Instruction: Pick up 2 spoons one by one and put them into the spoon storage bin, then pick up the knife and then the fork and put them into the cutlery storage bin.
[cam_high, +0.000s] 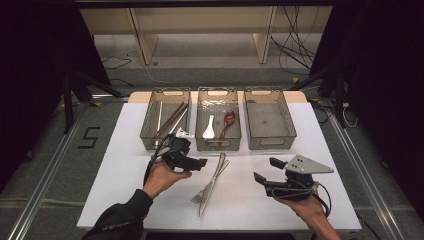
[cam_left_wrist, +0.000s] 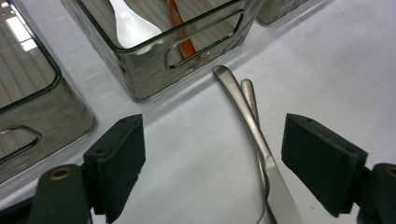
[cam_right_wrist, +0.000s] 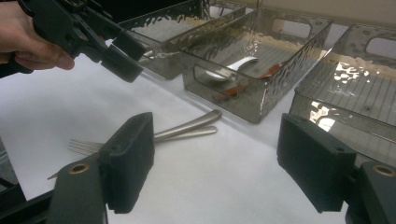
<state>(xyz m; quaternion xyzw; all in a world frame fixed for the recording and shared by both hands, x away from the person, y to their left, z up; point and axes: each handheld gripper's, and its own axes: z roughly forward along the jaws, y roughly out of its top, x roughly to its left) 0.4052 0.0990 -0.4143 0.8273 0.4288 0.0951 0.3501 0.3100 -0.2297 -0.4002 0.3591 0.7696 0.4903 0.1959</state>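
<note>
The left gripper (cam_high: 192, 156) has its jaws spread wide with nothing between the pads; it hangs just above the table (cam_high: 125, 145), near the front of the middle bin (cam_high: 218, 142), tilted down toward the knife (cam_high: 212, 182) and fork (cam_high: 206, 189). In the left gripper view the two steel handles lie between the jaws, nearer one jaw, untouched. The left hand (cam_high: 162, 177) grips the tool from below, forearm coming up from the table's near edge.

The right gripper (cam_high: 264, 170) also stands wide open and empty, held low toward the near right corner and pointing left at the cutlery; the right hand (cam_high: 305, 205) cups it from below.

Knife and fork lie crossed at mid-table, handles toward the bins. Along the far edge stand three bins: the left bin (cam_high: 150, 131) holds chopsticks (cam_high: 171, 119), the middle one a white spoon (cam_high: 209, 131) and a red spoon (cam_high: 227, 121), and the right bin (cam_high: 290, 131) stands beside them
</note>
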